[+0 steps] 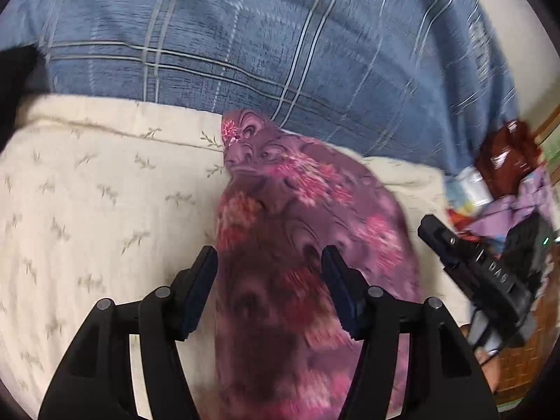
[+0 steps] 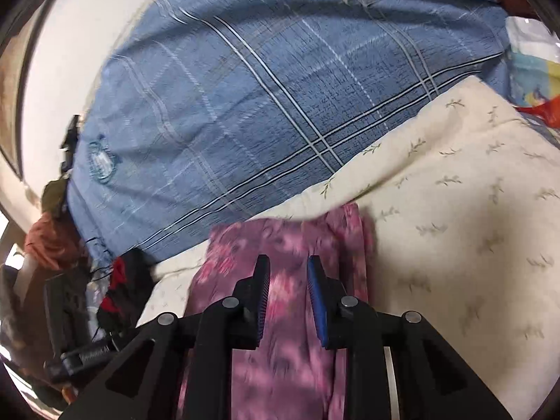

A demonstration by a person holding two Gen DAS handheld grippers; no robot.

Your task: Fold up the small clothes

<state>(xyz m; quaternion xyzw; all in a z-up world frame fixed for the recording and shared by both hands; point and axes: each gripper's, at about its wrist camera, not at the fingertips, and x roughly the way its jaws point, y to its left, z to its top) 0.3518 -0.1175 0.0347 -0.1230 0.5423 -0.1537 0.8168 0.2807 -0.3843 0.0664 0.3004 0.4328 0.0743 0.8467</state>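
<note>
The right gripper (image 2: 287, 274) hangs over a purple floral garment (image 2: 280, 315), jaws parted with nothing between them. The garment lies on a cream leaf-print cover (image 2: 455, 210); a blue plaid blanket (image 2: 262, 87) lies beyond.

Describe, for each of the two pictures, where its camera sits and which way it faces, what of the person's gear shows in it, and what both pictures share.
Left wrist: sits on the left gripper, looking forward along its open fingers at the purple floral garment on the cream quilt; the right gripper shows at right.

Right wrist: sits on the right gripper, looking along its parted fingers at the purple floral garment.

Shared: garment, cream quilt, blue plaid cover behind.
</note>
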